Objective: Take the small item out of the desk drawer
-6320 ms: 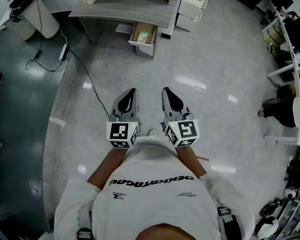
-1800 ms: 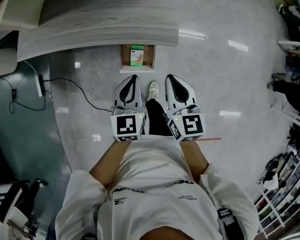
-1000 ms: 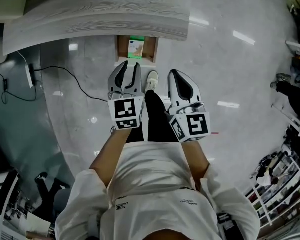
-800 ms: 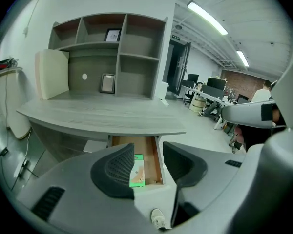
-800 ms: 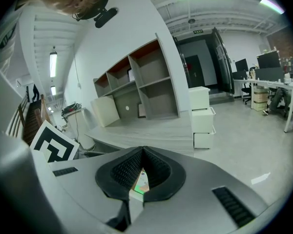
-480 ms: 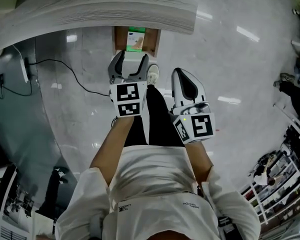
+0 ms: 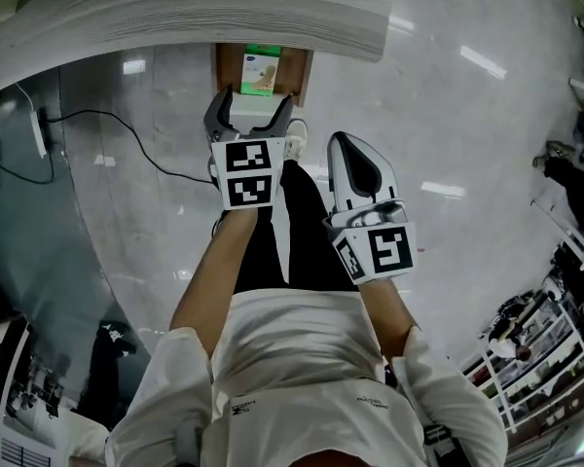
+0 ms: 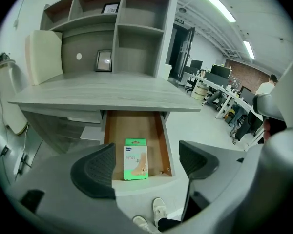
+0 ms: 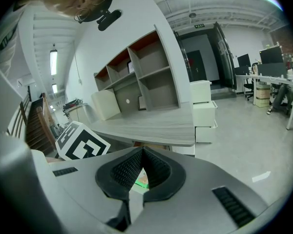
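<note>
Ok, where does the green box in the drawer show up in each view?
Head view: green box top centre, in the open drawer.
Left gripper view: lower centre, flat in the drawer.
Right gripper view: only a green sliver, just below centre.
Shared landmark: the grey wood-grain desk top above the drawer.

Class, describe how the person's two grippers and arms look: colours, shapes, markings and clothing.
The left gripper and right gripper match: smooth pale grey shells that taper to rounded jaws lined with black textured pads. Behind each sits a white cube bearing black square markers. No cables show on them. The person wears a white short-sleeved T-shirt with black print; the forearms are bare.
</note>
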Motion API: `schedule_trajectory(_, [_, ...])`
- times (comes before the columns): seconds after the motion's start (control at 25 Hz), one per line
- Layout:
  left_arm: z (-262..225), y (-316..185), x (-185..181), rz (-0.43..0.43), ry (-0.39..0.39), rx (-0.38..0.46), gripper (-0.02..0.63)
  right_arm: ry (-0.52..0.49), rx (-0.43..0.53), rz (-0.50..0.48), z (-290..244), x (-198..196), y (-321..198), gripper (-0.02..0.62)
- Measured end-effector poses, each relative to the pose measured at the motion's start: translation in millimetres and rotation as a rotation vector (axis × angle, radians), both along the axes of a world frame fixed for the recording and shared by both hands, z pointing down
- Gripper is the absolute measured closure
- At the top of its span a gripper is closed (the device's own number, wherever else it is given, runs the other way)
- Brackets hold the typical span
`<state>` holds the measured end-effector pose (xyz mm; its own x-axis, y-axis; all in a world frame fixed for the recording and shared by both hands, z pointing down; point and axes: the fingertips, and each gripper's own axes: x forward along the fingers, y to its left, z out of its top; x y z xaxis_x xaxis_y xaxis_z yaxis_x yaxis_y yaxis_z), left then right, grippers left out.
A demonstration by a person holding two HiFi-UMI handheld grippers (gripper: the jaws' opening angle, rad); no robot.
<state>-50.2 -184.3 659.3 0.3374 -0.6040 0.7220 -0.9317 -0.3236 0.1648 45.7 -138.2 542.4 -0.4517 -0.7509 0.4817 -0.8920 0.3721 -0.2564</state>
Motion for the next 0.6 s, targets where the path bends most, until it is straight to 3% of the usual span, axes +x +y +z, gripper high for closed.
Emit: schedule_trajectory(0.6, [61.8,-12.0,0.8,-0.032,-0.062,-0.088,0.201,-0.016,-0.040,-0.004,31.0,0.4,0.7,0.563])
